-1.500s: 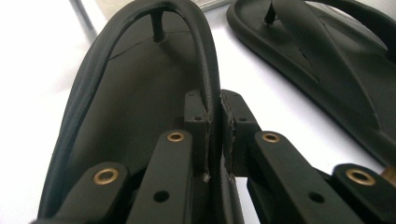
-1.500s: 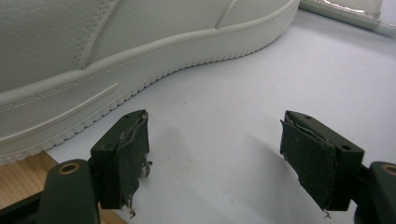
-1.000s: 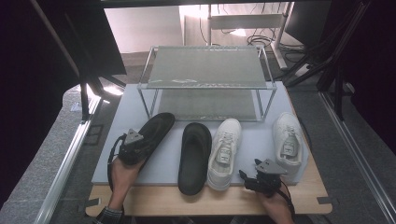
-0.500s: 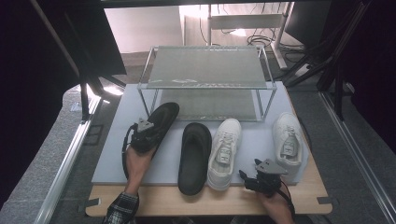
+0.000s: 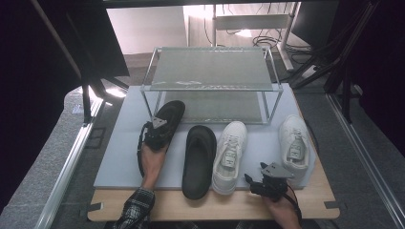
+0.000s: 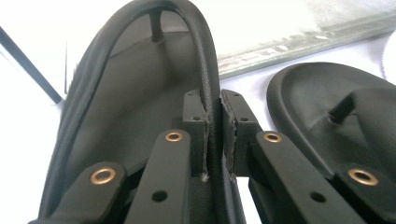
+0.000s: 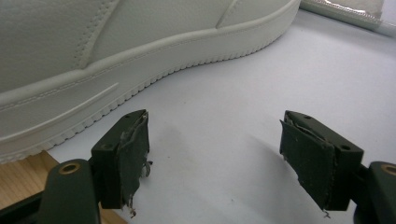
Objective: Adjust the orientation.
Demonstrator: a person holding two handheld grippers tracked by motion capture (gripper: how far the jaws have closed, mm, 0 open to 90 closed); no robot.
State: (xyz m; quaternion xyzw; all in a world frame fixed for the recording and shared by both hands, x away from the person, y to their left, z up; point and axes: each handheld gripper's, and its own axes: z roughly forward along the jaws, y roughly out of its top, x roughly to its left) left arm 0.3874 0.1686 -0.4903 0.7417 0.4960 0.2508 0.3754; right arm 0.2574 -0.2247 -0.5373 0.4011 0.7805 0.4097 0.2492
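My left gripper (image 5: 157,131) is shut on the side rim of a black flip-flop (image 5: 167,119), whose toe reaches the left front leg of the wire rack (image 5: 210,67). In the left gripper view the pads (image 6: 194,121) pinch the flip-flop's (image 6: 140,98) edge. The second black flip-flop (image 5: 198,160) (image 6: 336,116) lies flat on the grey mat (image 5: 119,157). Two white sneakers (image 5: 230,155) (image 5: 294,145) lie to its right. My right gripper (image 5: 260,183) (image 7: 215,140) stands open low over the mat (image 7: 233,93), beside a sneaker's sole (image 7: 116,46), holding nothing.
The two-tier wire rack stands at the back of the mat; its lower shelf (image 5: 217,107) sits just above the mat. A wooden table edge (image 5: 215,205) runs along the front. Cables and stand legs (image 5: 329,62) lie behind on the right.
My left gripper has carried the black flip-flop forward and to the right, up to the rack's front left corner. The right gripper has stayed in place.
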